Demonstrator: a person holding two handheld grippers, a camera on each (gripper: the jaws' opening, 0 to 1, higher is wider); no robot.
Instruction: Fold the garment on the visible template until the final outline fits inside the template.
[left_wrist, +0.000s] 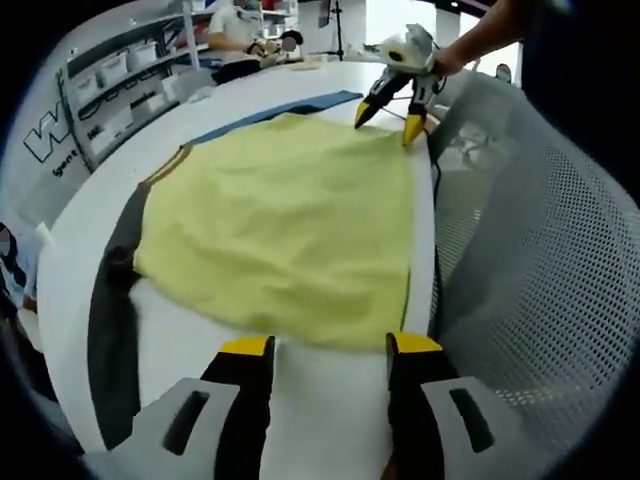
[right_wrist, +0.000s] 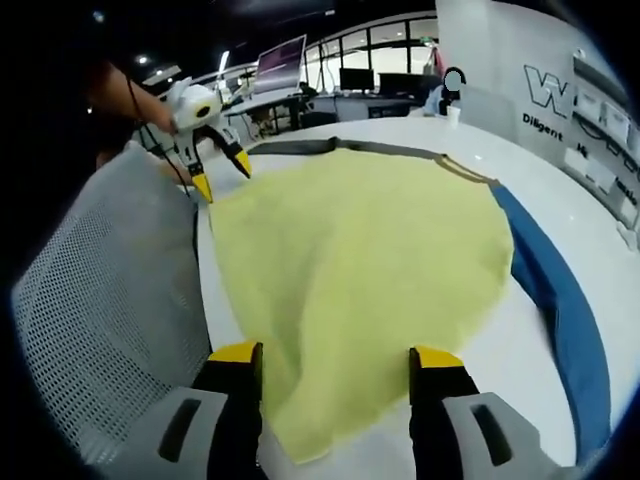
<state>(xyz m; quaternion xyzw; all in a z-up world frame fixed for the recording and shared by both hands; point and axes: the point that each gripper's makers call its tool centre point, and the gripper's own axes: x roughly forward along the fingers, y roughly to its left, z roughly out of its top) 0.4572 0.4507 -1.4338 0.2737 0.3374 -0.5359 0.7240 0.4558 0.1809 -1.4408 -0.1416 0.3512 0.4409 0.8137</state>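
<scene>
Yellow garment (left_wrist: 290, 230) lies centre-frame on the white table (left_wrist: 70, 260). Left gripper (left_wrist: 330, 350) and right gripper (right_wrist: 335, 355) both spread, empty. Risk: gripping a single layer drags cloth beyond the template.

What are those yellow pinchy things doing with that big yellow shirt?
A person holds a claw in each hand over a white table. A yellow garment lies spread flat on it, with a dark and blue band showing past its edges. The left claw is open at one edge of the garment, and the right claw is open at the opposite edge. Neither grips the cloth. A grey mesh chair back stands beside the table.
</scene>
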